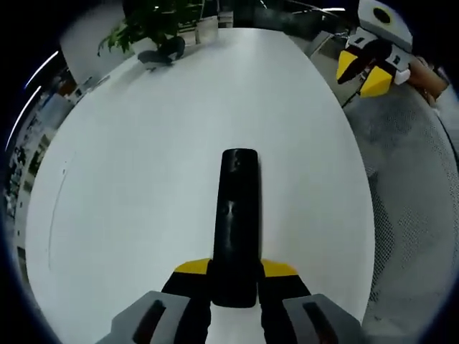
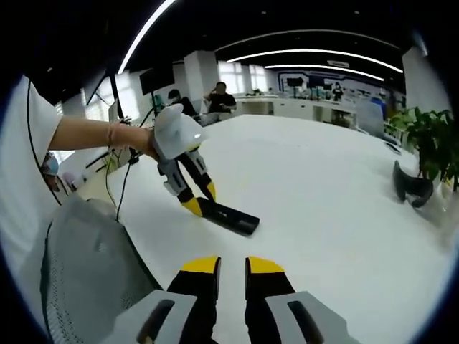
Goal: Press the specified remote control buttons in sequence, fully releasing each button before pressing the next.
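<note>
A long black remote control (image 1: 237, 222) juts forward from my left gripper (image 1: 235, 276), whose jaws are shut on its near end, holding it over the white table (image 1: 143, 186). In the right gripper view the same remote (image 2: 231, 217) slants down toward the table, with the left gripper (image 2: 202, 203) clamped on it and a person's hand behind. My right gripper (image 2: 232, 269) hovers near the table edge, well short of the remote, its yellow-tipped jaws a narrow gap apart with nothing between them. It also appears as the right gripper (image 1: 364, 72) at the far right.
A dark curved object (image 2: 411, 188) lies by a potted plant (image 2: 430, 140) at the table's far end. A grey mesh chair (image 2: 86, 265) stands beside the table. People sit at desks (image 2: 219, 97) in the background.
</note>
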`<state>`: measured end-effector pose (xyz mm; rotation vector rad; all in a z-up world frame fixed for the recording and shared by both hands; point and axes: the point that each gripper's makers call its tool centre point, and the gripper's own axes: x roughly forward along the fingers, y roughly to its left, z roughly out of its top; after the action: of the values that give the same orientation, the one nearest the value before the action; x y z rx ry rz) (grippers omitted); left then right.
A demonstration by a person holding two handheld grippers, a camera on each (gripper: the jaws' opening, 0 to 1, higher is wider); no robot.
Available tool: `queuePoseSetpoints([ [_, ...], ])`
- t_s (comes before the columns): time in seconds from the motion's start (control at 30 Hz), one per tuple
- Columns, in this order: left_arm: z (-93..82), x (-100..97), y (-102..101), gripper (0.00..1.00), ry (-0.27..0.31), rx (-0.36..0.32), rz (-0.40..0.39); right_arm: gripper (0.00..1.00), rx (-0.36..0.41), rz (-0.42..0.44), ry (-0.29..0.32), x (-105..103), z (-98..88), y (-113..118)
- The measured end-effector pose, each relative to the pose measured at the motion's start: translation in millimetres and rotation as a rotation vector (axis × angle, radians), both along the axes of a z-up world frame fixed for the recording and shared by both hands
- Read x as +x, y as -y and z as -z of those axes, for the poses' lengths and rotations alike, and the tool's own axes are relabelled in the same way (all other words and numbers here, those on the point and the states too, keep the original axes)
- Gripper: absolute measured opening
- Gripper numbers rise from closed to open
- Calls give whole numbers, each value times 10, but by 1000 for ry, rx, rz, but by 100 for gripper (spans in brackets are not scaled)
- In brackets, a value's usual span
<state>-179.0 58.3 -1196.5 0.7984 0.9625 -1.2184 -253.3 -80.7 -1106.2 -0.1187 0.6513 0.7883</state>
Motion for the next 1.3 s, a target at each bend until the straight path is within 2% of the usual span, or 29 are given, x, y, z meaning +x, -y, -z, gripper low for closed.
queuePoseSetpoints([
  [0.2,-5,-215,-2,23,13,-43,-39,9,-7,-41,-26,-44,69,-63],
  [0.4,-9,-429,25,23,23,-68,-9,8,-10,-72,-47,-60,125,-132],
  [0.53,-9,-548,35,23,37,-66,63,8,-15,-114,-86,-111,207,-216],
  [0.8,-9,-700,42,23,43,-58,133,6,-84,-212,-115,-200,377,-297],
  [0.97,-4,-808,57,22,36,-47,140,3,-110,-256,-132,-218,448,-325],
  [1.07,-2,-890,68,22,39,-34,171,1,-131,-283,-133,-207,486,-346],
  [1.3,9,-868,78,23,11,3,161,0,-192,-366,-139,-176,612,-412],
])
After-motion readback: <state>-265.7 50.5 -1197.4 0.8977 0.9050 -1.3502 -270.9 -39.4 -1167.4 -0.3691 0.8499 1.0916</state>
